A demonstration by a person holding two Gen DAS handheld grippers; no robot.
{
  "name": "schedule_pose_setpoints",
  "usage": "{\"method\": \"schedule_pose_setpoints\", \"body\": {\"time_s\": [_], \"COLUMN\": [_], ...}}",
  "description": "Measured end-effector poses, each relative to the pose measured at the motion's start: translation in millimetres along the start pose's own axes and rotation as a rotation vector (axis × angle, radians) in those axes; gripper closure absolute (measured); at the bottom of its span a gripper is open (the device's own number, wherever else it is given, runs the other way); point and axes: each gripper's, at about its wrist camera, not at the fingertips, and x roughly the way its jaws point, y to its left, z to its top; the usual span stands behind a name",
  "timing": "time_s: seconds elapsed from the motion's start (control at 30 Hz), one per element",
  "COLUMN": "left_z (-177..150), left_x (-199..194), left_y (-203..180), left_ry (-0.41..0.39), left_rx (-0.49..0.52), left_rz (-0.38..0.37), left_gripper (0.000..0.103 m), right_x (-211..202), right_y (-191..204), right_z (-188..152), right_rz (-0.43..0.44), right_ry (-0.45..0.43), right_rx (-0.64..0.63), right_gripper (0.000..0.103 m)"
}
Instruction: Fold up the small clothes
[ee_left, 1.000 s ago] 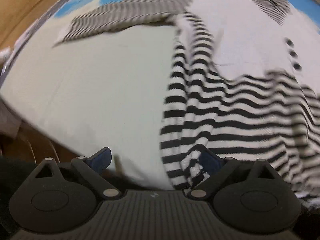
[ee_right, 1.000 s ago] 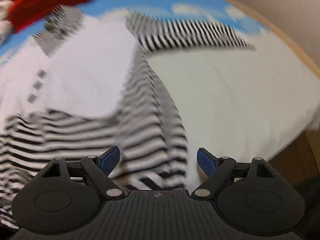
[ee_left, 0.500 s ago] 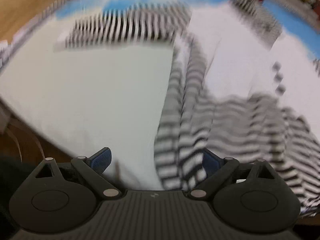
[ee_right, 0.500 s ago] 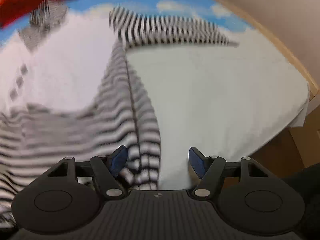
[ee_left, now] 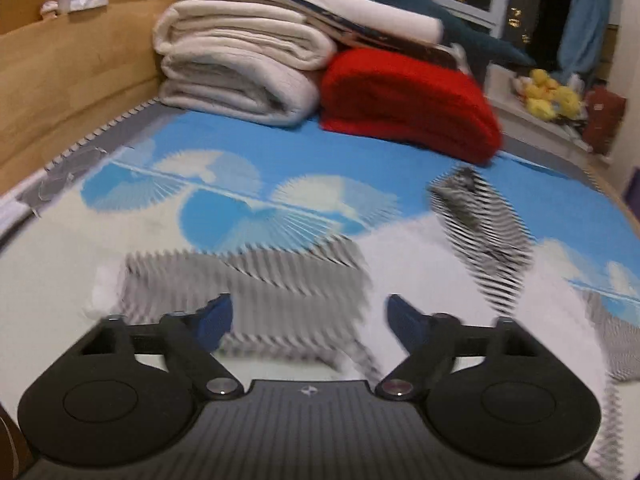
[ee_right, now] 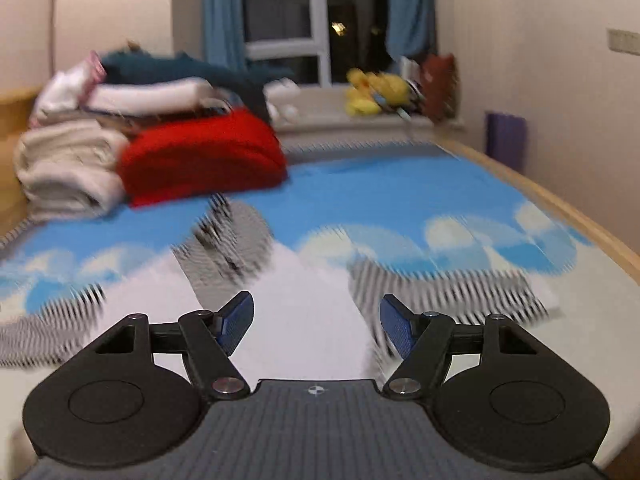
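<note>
The left gripper [ee_left: 308, 316] is open, w/ nothing between its blue pads [ee_left: 214, 314]; its jaws have just been closing a bit. The right gripper [ee_right: 316, 316] is open too, also empty, and its jaws have just been opening a little. Both point over the bed, not at the cloth edge.

The task's thing is a striped garment [ee_left: 256, 276], black-and-white stripes w/ a plain white part, lying on the bed sheet [ee_left: 280, 160] that has blue sky and cloud print. In the left view one striped sleeve lies across just beyond the pads, very blurred. Another striped part [ee_left: 484, 224] sits further to the right. In the right view the white body of the striped garment [ee_right: 304, 300] is straight ahead between the fingers, and a striped sleeve [ee_right: 440, 284] stretches to the right.

At the far end of the bed there is a red folded blanket [ee_left: 404, 104], touching a stack of cream folded blankets [ee_left: 236, 68] w/ more cloth piled on top. A wooden headboard [ee_left: 72, 60] is at the left. Yellow plush toys [ee_right: 372, 92] sit on the window sill.
</note>
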Motion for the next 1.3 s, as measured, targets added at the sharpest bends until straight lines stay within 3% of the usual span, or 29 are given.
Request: {"method": "schedule_pose_setpoints", "body": {"time_s": [0.1,0.13,0.3,0.47,0.57,0.6,0.63,0.73,0.8,0.9,1.07,1.13,1.17,1.2,1.23,1.3], "left_z": [9.0,6.0,-20.4,-31.1,-37.0,-35.8,-32.0,-11.9,7.7,37.8,52.3,46.6,44.0,40.4,37.4,34.9], "left_x": [52.0,66.4,129.6,161.4,164.3,163.8,164.4,154.1,136.7,110.2,65.9,51.7,47.1,42.9,37.8,36.1], "left_y": [43.3,58.9,144.1,195.7,212.0,212.6,211.7,193.6,165.8,102.4,-35.4,-90.3,-114.8,-132.9,-147.5,-158.2], "left_ry": [0.035,0.047,0.236,0.295,0.280,0.272,0.272,0.212,0.138,0.029,-0.077,-0.042,0.007,0.046,0.052,0.026], "left_rx": [-0.047,-0.076,-0.344,-0.542,-0.661,-0.671,-0.674,-0.641,-0.558,-0.413,-0.191,-0.112,-0.069,-0.030,0.012,0.057], "left_rz": [0.058,0.080,0.141,0.158,0.164,0.166,0.174,0.239,0.249,0.152,-0.163,-0.360,-0.499,-0.612,-0.678,-0.638], "left_gripper": [0.060,0.065,0.065,0.065,0.066,0.080,0.102,0.102,0.102,0.102,0.102,0.102,0.100,0.094,0.093,0.089], "right_x": [19.7,31.7,84.7,126.8,137.2,138.1,140.5,151.5,155.1,163.9,174.4,176.1,176.9,177.9,179.2,183.0], "right_y": [8.4,12.7,24.1,32.5,38.9,40.2,39.5,34.1,24.8,20.3,3.3,-5.1,-9.8,-13.6,-18.3,-25.8], "right_z": [31.4,40.8,49.7,36.4,41.4,40.2,39.0,40.4,37.6,30.9,14.5,7.2,3.2,0.4,-2.5,-7.1], "right_rz": [0.035,0.048,0.134,0.172,0.196,0.197,0.194,0.198,0.195,0.157,0.113,0.101,0.092,0.085,0.078,0.072], "right_ry": [-0.049,-0.058,-0.069,0.109,0.104,0.099,0.103,0.162,0.199,0.254,0.371,0.400,0.414,0.428,0.441,0.461], "right_rx": [-0.020,-0.030,-0.064,-0.051,-0.072,-0.082,-0.086,-0.036,0.007,0.007,0.039,0.063,0.074,0.087,0.105,0.142], "right_gripper": [0.028,0.028,0.028,0.037,0.043,0.045,0.051,0.066,0.068,0.068,0.067,0.067,0.067,0.067,0.067,0.067]}}
